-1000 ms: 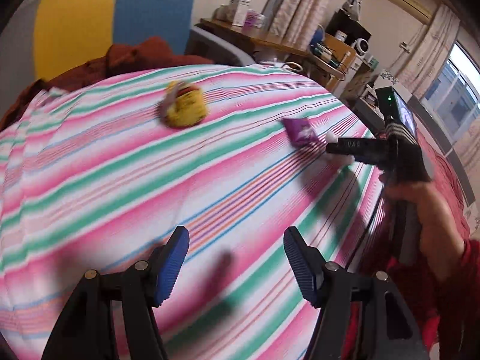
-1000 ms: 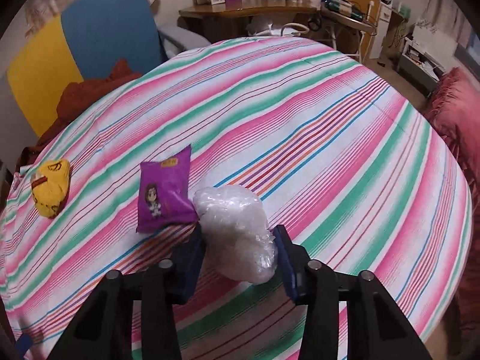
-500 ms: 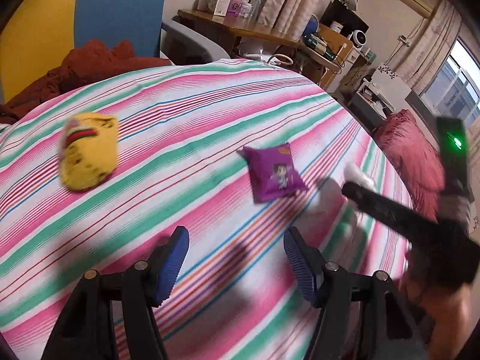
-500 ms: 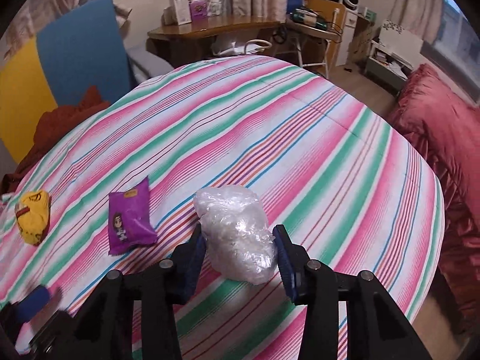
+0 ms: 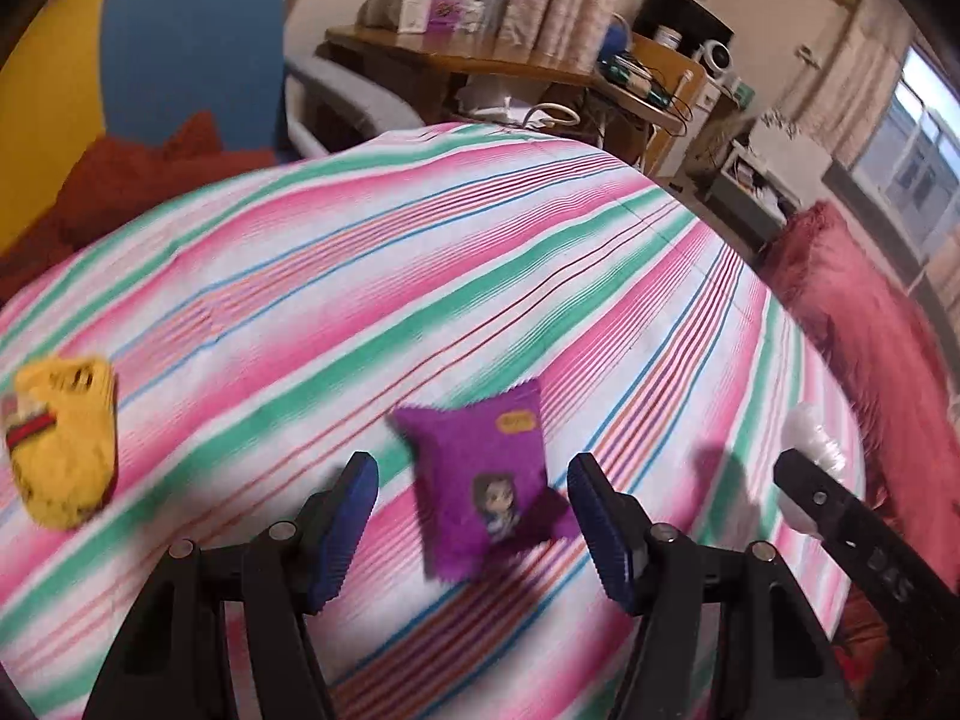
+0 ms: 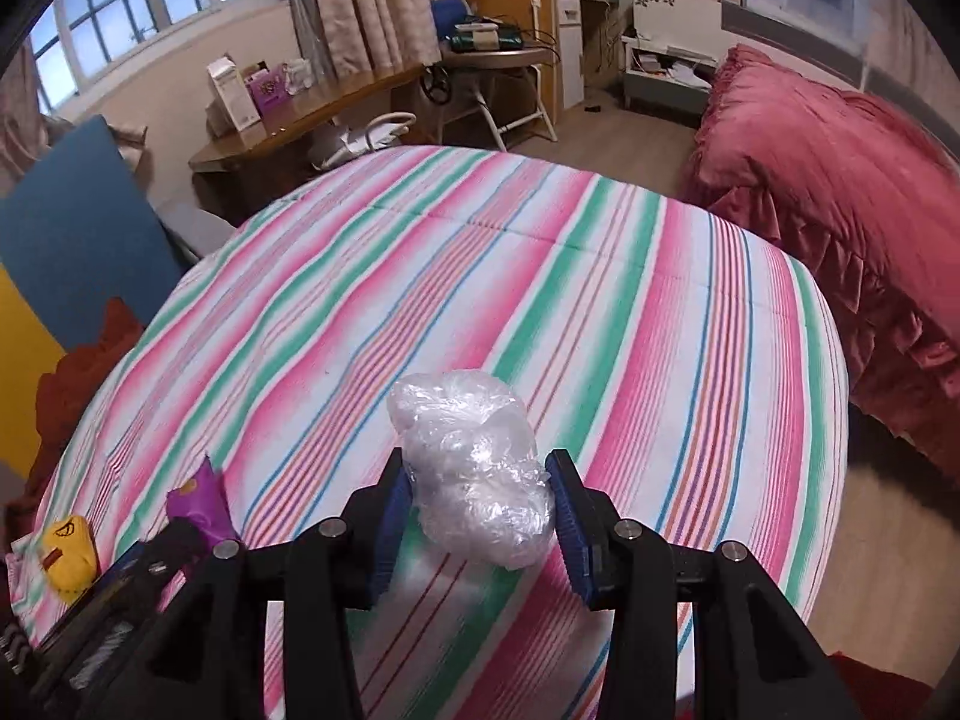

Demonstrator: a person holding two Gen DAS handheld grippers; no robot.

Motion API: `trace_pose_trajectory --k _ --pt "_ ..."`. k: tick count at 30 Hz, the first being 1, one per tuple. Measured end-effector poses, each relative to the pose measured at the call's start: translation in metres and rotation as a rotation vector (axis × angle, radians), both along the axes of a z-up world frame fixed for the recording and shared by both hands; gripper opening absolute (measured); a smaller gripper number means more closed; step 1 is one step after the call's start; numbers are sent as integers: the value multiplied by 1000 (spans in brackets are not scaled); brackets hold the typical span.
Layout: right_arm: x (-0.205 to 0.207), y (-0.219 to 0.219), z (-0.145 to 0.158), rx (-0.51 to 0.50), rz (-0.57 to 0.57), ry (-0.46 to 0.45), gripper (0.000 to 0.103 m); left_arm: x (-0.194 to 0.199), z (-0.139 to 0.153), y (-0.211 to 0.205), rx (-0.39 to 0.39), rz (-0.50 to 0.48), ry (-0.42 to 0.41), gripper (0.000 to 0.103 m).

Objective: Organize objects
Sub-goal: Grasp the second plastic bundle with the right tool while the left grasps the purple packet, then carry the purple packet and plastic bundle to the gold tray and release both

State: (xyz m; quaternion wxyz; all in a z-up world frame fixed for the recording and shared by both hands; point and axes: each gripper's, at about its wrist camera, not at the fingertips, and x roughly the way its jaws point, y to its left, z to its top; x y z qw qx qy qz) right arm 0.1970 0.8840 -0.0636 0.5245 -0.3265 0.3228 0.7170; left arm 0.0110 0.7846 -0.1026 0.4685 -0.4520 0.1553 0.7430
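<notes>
- Change noted: 1 s before, the left gripper (image 5: 471, 519) faced bare striped cover, with the purple snack packet (image 5: 486, 480) far ahead and to its right. At this moment the packet lay directly between the 2 blue pads (image 5: 354, 516), so the gripper had swung across and closed the distance.
- The left jaws stood wide apart and held nothing; neither pad touched the packet. Motion blur in the left wrist view indicated the gripper was in transit.
- The right gripper (image 6: 477, 513) kept its hold on the clear plastic bundle (image 6: 474, 468) throughout, jaws partly closed against both its sides. The right view had tilted up toward the room, and the bundle appeared lifted off the striped bedspread (image 6: 540, 276).
- Assessment: 1 item was secured and a 2nd was lined up for pickup; the tidying appeared to be at an early stage. No collection point was visible.
- Condition of the packet: flat, sealed, serrated edges, a cartoon figure and a yellow label on its face; lying skewed on the cover.
- The bundle was crumpled, translucent and soft-looking; contents could not be determined.
- A yellow pouch (image 5: 63, 450) lay well to the left of the packet, untouched.
</notes>
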Motion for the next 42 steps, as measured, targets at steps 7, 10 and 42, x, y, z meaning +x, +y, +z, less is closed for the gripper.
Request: trace_pose_trajectory --k 7,10,42 --pt "-9 0 -1 1 19 9 45 -5 -11 3 43 -13 1 45" --pt "-12 -1 0 4 37 18 45 2 -13 -13 82 -68 61 42" --pt "-158 -230 24 63 914 -67 45 12 16 -400 186 262 -81 40"
